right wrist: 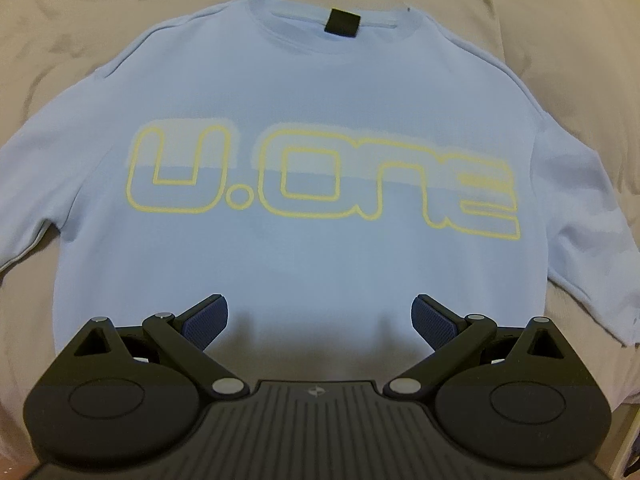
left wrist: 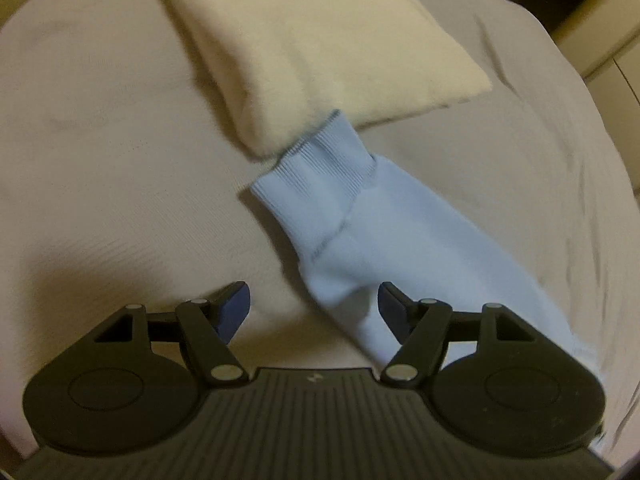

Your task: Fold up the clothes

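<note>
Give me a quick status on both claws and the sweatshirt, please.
Both claws open, left claw over sleeve, right claw over blue sweatshirt. Sweatshirt flat, unfolded. Cuff touches folded cream garment.

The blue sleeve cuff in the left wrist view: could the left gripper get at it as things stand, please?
Probably yes. The left gripper is open above the blue sleeve, and nothing lies between it and the ribbed cuff, though the cuff's far end touches the folded cream garment.

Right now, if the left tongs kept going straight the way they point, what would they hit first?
Most likely the light blue sleeve, which lies between the open left tongs. The beige sheet lies directly beneath it. Depth is hard to judge, so the gap is unclear.
</note>
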